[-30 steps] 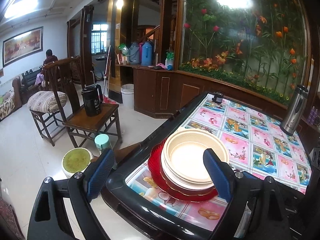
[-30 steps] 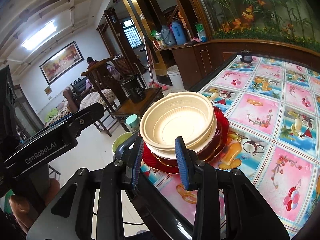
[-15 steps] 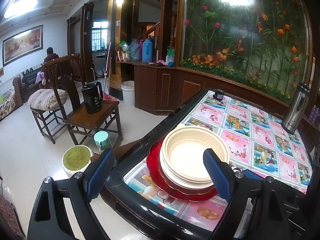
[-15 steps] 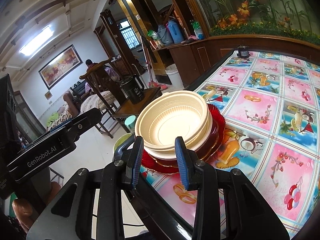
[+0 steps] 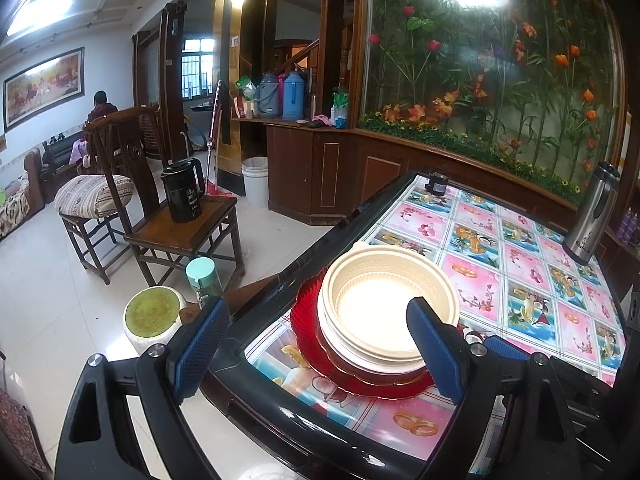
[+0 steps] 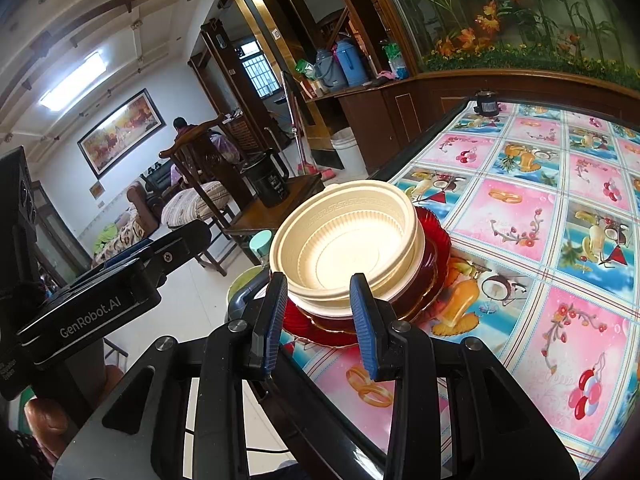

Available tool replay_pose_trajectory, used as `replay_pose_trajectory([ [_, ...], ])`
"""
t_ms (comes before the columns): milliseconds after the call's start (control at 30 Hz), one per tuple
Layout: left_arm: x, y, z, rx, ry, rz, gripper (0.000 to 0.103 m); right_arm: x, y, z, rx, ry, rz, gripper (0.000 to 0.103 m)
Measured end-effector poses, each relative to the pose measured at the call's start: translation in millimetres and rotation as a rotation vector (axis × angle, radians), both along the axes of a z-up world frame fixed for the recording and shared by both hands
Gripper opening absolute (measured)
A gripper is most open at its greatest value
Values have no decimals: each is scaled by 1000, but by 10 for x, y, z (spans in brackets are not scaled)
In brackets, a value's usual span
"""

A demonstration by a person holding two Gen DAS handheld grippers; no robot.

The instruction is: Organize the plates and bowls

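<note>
Table (image 5: pixel 520 280): bowls (image 5: pixel 384 312) stacked on red plate (image 5: pixel 312 320)

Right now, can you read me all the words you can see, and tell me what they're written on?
"GenRobot.AI": on the side of the left gripper, seen in the right wrist view.
White print on the black kettle: too small to read.
Print low on the steel flask: too blurred to read.

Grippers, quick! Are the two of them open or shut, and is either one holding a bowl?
Left gripper: open wide, holding nothing.
Right gripper: open with a narrower gap, holding nothing; the cream plastic bowls sit beyond its blue pads.
</note>
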State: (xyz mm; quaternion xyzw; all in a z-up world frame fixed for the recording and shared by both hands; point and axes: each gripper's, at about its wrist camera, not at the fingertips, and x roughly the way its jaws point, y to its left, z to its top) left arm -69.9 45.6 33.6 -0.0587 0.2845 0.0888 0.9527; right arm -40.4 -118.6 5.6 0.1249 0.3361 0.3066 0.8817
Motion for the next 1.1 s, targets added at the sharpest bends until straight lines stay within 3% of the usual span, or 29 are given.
replay_pose_trajectory([
  [333,21,34,-2,-2,9,4,91,8,29,-29,-5,9,7,33],
  [467,43,33,31,48,1,18,91,7,39,-28,-6,8,7,33],
  [600,15,60,114,78,-55,27,103,8,40,-32,-5,10,7,33],
  [900,-94,71,237,129,-218,30,103,15,118,-94,-17,20,27,33],
  [1100,-51,48,265,104,-224,-4,103,27,109,-100,-10,20,17,33],
])
